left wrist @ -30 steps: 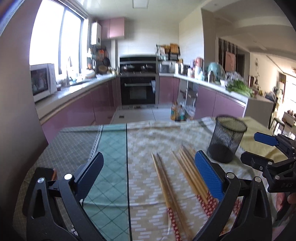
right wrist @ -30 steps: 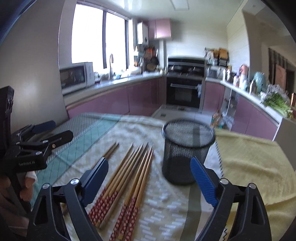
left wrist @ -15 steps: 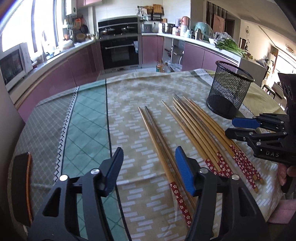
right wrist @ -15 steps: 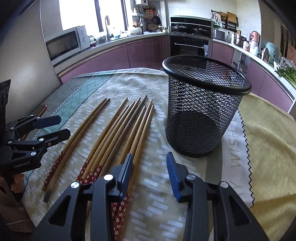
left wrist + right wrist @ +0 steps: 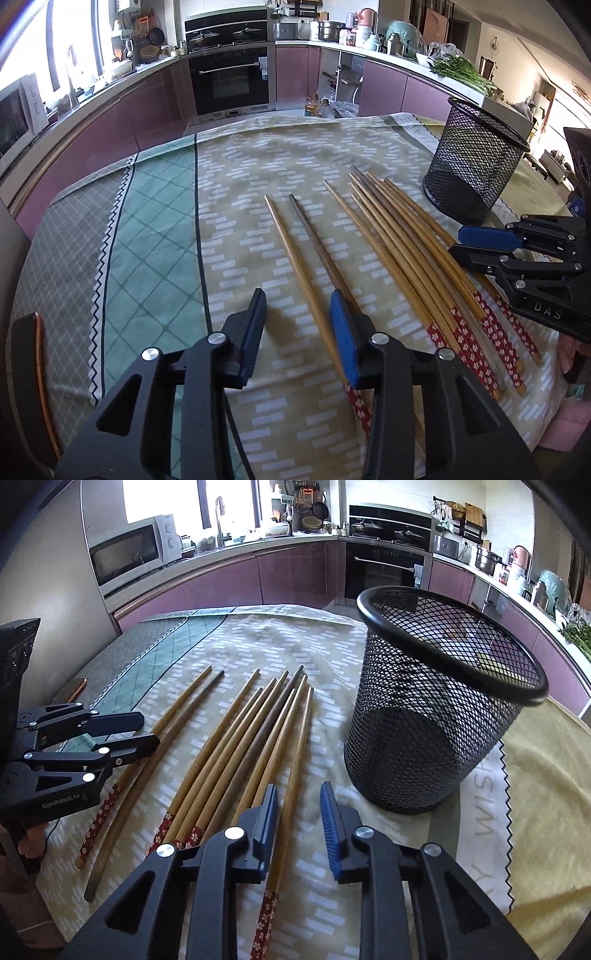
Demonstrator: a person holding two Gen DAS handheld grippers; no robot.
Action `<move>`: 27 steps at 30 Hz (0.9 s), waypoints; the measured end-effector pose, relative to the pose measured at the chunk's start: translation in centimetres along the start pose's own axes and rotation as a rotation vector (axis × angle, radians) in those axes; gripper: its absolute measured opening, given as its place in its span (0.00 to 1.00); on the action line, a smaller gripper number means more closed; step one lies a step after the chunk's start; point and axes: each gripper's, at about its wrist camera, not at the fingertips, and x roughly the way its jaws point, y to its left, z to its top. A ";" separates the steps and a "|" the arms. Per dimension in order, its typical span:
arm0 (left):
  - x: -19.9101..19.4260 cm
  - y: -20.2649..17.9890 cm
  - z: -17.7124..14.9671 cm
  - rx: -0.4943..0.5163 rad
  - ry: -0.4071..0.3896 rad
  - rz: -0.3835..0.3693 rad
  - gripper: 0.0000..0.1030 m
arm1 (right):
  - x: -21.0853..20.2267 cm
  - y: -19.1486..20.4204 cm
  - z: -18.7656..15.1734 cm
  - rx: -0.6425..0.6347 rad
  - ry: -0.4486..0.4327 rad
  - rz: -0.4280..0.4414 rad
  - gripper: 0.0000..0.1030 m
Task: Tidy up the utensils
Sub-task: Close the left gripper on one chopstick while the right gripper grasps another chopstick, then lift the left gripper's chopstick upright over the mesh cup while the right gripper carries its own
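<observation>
Sunlit kitchen — mauve cabinets (image 5: 155, 107), black oven (image 5: 231, 79).

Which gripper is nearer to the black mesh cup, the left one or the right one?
Right. The right gripper is over the chopstick beside the black mesh cup; the left gripper is at the far pair of chopsticks.

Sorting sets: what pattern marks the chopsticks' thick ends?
Red with small white flowers on the wooden chopsticks; clearest in the right wrist view.

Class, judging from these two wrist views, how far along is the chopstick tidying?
Done: nothing; the mesh cup looks empty. In hand: left gripper and right gripper are each closing around one chopstick, not yet gripping. Left: every chopstick lies on the tablecloth.
</observation>
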 end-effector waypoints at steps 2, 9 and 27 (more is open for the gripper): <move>0.4 -0.2 0.6 -0.011 0.004 0.009 0.31 | 0.1 0.0 0.1 0.008 0.000 0.008 0.08; 0.6 -0.1 1.2 -0.056 -0.002 -0.015 0.10 | -0.7 -0.9 0.0 0.051 -0.021 0.067 0.05; -9.1 -0.4 2.4 -0.057 -0.220 -0.189 0.07 | -10.2 -3.1 1.1 0.054 -0.298 0.143 0.05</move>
